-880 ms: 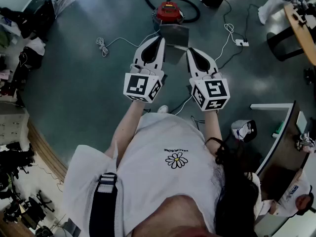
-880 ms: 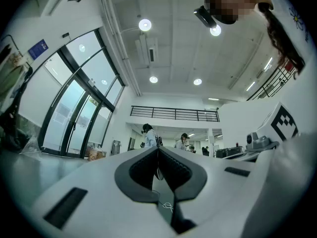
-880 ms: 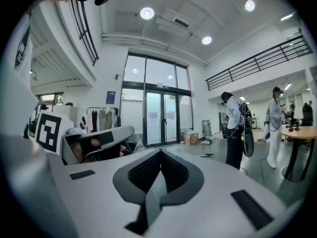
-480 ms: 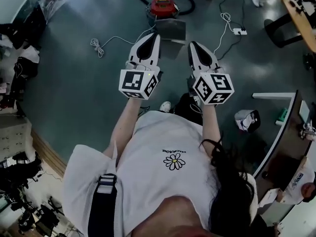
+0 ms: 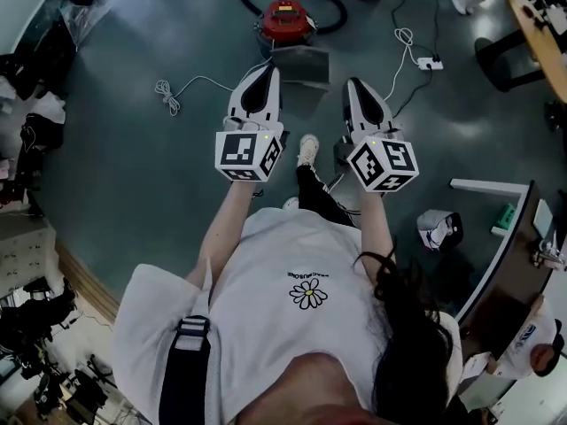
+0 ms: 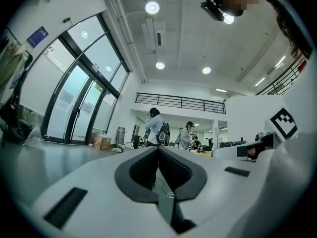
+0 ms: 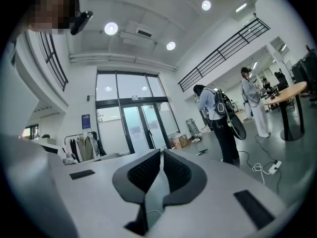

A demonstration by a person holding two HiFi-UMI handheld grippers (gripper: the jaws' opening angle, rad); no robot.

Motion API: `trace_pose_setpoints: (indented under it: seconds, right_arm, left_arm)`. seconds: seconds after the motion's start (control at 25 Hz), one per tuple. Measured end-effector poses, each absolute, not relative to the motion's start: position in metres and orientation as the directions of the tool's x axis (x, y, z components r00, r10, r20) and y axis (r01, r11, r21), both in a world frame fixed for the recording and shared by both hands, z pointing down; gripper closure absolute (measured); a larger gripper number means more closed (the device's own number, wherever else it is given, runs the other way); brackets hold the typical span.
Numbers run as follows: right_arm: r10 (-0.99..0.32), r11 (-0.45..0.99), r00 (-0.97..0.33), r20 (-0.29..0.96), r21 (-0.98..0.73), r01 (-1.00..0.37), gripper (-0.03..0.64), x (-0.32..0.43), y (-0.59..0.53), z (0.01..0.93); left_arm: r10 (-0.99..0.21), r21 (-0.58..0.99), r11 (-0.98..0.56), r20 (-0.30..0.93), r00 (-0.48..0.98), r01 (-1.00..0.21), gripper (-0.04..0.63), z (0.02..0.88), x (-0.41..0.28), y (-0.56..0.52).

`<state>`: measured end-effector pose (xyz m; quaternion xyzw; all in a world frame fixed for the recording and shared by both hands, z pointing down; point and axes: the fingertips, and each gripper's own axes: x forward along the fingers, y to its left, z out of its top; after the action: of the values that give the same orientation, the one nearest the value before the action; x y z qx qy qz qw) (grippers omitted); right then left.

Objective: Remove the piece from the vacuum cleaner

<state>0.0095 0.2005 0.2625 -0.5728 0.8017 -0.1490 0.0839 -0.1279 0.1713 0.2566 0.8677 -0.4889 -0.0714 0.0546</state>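
Cable point(image 5: 165, 91) lies in a loose white coil on the grey floor point(image 5: 133, 175) at the left of the head view, and its lead runs toward the middle. Next comes the left gripper point(image 5: 269, 72), held out low in front of the person, pointing forward over the floor. In the left gripper view its jaws point(image 6: 158, 151) are pressed together with nothing between them, and people point(image 6: 156, 127) stand far off in a bright hall beyond.

The vacuum cleaner point(image 5: 285, 19) is a red canister sitting on the floor ahead of both grippers and well apart from them, with a black hose point(image 5: 321, 3) curling round behind it. A grey flat panel point(image 5: 299, 63) lies against its near side, showing between the two gripper tips. Whether the panel is fixed to the machine cannot be told. Neither gripper touches the vacuum cleaner or the panel. A white shoe point(image 5: 307, 148) shows below, between the marker cubes.

The right gripper point(image 5: 354, 85) is held level with the left and points the same way. In the right gripper view its jaws point(image 7: 162, 155) are closed on each other and hold nothing. A person with a backpack point(image 7: 215, 120) stands on the floor past them. Farther right in the head view a white power strip point(image 5: 431, 62) lies on the floor, and a wooden table point(image 5: 534, 35) edges the frame.
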Motion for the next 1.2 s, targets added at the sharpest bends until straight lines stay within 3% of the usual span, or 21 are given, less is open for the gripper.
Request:
trace_pose_setpoints:
  seconds: [0.16,0.24,0.32,0.64,0.8,1.0,1.2]
  right_arm:
    - [-0.927,0.346,-0.374,0.035,-0.307,-0.886,0.602,0.021,0.145,0.262]
    - [-0.91,0.383,-0.414,0.032,-0.321,-0.866,0.504,0.027,0.108,0.26]
    - [-0.889,0.416,-0.457,0.028,-0.367,-0.832,0.469,0.03,0.073,0.264]
    - [-0.838,0.42,-0.512,0.189,-0.376,-0.826,0.471,0.053,-0.076,0.308]
    - [-0.815,0.432,-0.542,0.204,-0.408,-0.804,0.471,0.054,-0.116,0.321]
    - [-0.717,0.554,-0.664,0.211,-0.405,-0.727,0.471,0.036,-0.142,0.337]
    - [-0.681,0.591,-0.69,0.245,-0.372,-0.716,0.471,0.04,-0.18,0.361]
  left_arm:
    - [-0.857,0.181,-0.512,-0.046,0.513,-0.84,0.589,0.269,-0.113,0.118]
    - [-0.855,0.167,-0.516,-0.048,0.516,-0.84,0.589,0.269,-0.1,0.082]
    - [-0.856,0.156,-0.514,-0.04,0.515,-0.843,0.589,0.272,-0.088,0.05]
    - [-0.862,0.129,-0.502,0.006,0.507,-0.855,0.589,0.281,-0.065,-0.081]
    - [-0.855,0.136,-0.505,0.051,0.516,-0.852,0.589,0.293,-0.066,-0.121]
    - [-0.828,0.161,-0.524,0.132,0.544,-0.836,0.589,0.327,-0.06,-0.168]
    - [-0.776,0.091,-0.561,0.288,0.561,-0.823,0.588,0.382,-0.048,-0.22]
